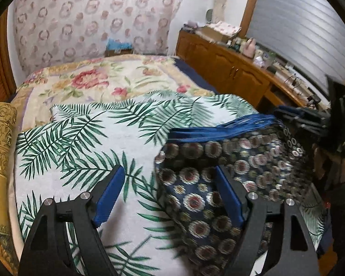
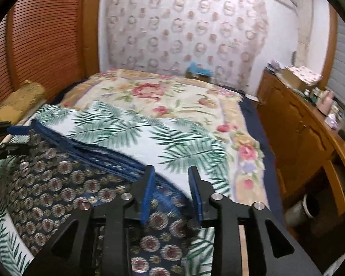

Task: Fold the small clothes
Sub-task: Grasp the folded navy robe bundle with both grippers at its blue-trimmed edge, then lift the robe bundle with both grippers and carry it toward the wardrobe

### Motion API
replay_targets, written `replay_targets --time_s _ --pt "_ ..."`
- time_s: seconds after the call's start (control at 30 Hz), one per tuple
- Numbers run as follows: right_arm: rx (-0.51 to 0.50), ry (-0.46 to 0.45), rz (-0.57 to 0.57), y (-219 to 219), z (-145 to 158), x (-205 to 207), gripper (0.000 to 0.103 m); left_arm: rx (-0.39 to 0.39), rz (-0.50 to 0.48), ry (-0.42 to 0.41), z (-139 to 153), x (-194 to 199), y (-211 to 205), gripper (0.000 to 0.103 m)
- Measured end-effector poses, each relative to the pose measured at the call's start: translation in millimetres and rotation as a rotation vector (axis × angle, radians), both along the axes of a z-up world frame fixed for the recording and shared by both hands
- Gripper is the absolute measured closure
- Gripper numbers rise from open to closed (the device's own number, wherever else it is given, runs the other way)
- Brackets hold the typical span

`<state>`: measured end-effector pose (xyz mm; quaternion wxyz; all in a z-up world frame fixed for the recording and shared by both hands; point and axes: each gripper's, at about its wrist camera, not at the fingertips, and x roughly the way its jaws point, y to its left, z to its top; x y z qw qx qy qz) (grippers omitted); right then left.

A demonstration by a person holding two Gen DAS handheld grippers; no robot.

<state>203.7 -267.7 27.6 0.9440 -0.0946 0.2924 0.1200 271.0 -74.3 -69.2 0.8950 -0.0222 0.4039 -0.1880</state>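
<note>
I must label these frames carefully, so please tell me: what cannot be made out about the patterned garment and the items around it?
- Patterned garment, left wrist view: its lower part is covered by the left hand-held gripper; garment type unclear.
- Same garment, right wrist view: near edge hidden behind the right hand-held gripper.
- Items on the wooden cabinet: too small and blurred.

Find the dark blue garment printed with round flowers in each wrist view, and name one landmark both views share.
Left wrist view: the dark blue flower-print garment lies lower right, on the palm-leaf sheet.
Right wrist view: it fills the lower left, its ribbed blue hem running diagonally.
Shared landmark: the wooden cabinet at right.
</note>
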Motion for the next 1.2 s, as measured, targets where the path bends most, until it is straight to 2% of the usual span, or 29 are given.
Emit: replay_targets --time_s 0.17,0.3,0.33,0.47,0.57,0.73,0.97,1.0,1.03,1.17,1.2 --pt "0.084 -0.002 -0.022 -14.4 10.0 -18.8 0.061 0.004 -0.023 0.028 -7.0 10.0 -2.0 0.023" --pt "0.145 0.067 0.033 -21.0 0.0 -38.8 0.048 -0.010 -0.036 0.067 -13.7 19.9 -4.2 0.023" --pt "0.140 0.094 0.039 -22.6 -6.2 -38.7 0.047 -0.012 -0.038 0.072 -14.9 21.9 -5.1 0.023" --pt "0.086 0.144 0.014 -24.1 -23.9 -42.0 0.046 -0.064 -0.065 0.106 -21.6 28.0 -5.5 0.043" --pt "0.108 0.181 -0.043 -35.9 -34.9 -34.2 0.045 -0.066 -0.071 0.104 -23.1 29.1 -8.5 0.047" --pt "0.158 0.235 -0.026 -36.0 -45.0 -12.8 0.043 -0.051 -0.073 0.115 -26.0 31.7 -12.3 0.048" --pt "0.160 0.244 0.021 -32.2 -39.1 7.5 0.043 -0.045 -0.072 0.111 -28.9 32.9 -12.7 0.048" --pt "0.150 0.243 0.023 -30.6 -39.8 10.0 0.043 -0.052 -0.075 0.111 -28.8 32.6 -13.0 0.052" --pt "0.138 0.240 0.029 -29.7 -40.4 10.6 0.043 -0.065 -0.082 0.116 -29.6 33.4 -13.6 0.066" --pt "0.108 0.232 0.045 -26.8 -44.3 7.9 0.044 -0.055 -0.094 0.110 -26.6 30.4 -19.6 0.085" --pt "0.091 0.226 0.053 -26.1 -44.8 5.9 0.051 -0.055 -0.097 0.105 -25.1 29.4 -20.7 0.086"
